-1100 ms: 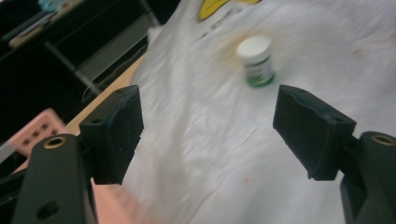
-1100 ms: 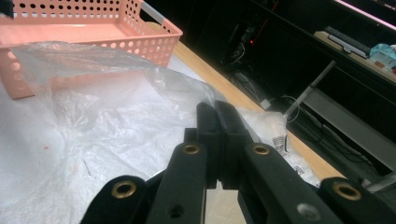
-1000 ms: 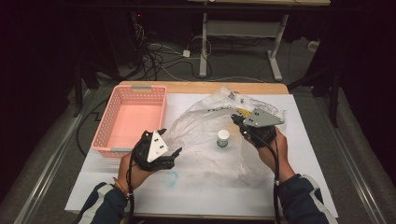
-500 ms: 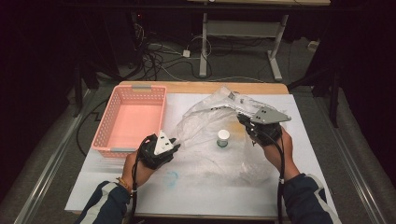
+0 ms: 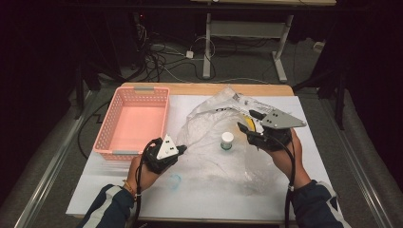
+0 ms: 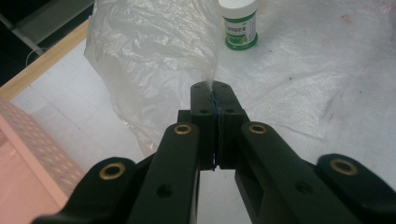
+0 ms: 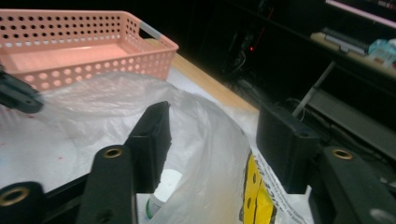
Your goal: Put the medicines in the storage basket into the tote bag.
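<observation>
Left fingers (image 6: 215, 100) pinch the plastic bag (image 6: 154, 60); right fingers (image 7: 219, 140), just opened, straddle its edge

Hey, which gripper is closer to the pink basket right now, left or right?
Left. The left gripper sits just off the pink basket's near right corner, pinching the plastic bag. The right gripper is across the bag, beyond the small bottle.

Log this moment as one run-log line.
left gripper: shut on plastic bag | right gripper: jaws just opening, bag edge between them | bottle: upright under bag | basket: empty
</observation>
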A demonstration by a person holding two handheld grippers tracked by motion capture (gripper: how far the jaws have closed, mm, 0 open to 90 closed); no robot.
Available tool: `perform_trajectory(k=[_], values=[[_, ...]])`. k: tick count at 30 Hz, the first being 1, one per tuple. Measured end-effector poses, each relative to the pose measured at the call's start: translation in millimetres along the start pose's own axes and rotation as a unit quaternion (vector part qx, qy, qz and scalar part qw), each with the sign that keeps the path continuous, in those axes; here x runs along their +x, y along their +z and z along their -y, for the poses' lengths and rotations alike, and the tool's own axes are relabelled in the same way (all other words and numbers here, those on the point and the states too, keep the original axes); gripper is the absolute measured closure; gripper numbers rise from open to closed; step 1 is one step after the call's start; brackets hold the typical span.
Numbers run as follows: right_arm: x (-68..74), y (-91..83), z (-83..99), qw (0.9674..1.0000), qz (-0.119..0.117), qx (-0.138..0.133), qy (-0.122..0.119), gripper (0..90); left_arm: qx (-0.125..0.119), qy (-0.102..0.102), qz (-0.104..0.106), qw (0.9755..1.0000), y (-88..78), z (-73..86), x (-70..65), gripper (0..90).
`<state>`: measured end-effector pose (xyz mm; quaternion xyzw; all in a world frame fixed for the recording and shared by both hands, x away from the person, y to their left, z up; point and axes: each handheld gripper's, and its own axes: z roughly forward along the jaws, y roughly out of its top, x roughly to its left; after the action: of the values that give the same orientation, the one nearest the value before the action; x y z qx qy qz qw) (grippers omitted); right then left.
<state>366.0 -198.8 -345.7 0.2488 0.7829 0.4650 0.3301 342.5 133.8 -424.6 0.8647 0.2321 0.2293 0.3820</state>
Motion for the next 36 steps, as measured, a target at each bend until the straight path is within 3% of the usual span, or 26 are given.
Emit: perform_trajectory(k=[5, 8, 11, 13, 21, 25, 29, 31, 36], values=[[10.5, -24.1, -6.3, 0.9997, 0.002, -0.024, -0.005, 40.0, 0.001, 0.006, 0.002, 1.0, -0.6, 0.0, -0.5, 86.4], [20.0, -35.9, -2.0, 0.9997, -0.013, -0.02, -0.003, 37.7, 0.0, 0.008, 0.004, 1.0, 0.4, 0.8, -0.8, 86.4], [29.6, -49.5, 7.6, 0.9991, -0.037, -0.019, 0.006, 34.6, -0.001, 0.009, 0.007, 0.9999, 1.8, 1.0, -0.8, 86.4], [36.9, -59.4, 15.2, 0.9987, -0.05, -0.013, -0.001, 32.1, -0.004, 0.009, 0.006, 0.9999, 2.1, 0.5, -1.0, 86.4], [57.3, -97.0, 47.6, 0.9969, -0.079, 0.007, -0.002, 23.0, -0.008, 0.01, 0.005, 0.9999, 4.4, -0.8, -1.9, 86.2], [62.6, -99.5, 64.0, 0.9962, -0.082, 0.026, -0.006, 20.3, -0.012, 0.008, 0.004, 0.9999, 4.8, -1.9, -2.5, 86.3], [66.5, -85.3, 83.9, 0.9941, -0.076, 0.073, -0.025, 18.8, -0.015, 0.007, 0.004, 0.9999, 4.9, -2.0, -3.0, 86.3], [65.6, -76.8, 90.7, 0.9931, -0.071, 0.087, -0.033, 23.7, -0.016, 0.007, 0.003, 0.9998, 5.1, -2.1, -3.3, 86.2], [59.6, -62.0, 102.5, 0.991, -0.075, 0.108, -0.027, 62.7, -0.018, 0.005, 0.002, 0.9998, 5.4, -1.7, -3.8, 82.4]])
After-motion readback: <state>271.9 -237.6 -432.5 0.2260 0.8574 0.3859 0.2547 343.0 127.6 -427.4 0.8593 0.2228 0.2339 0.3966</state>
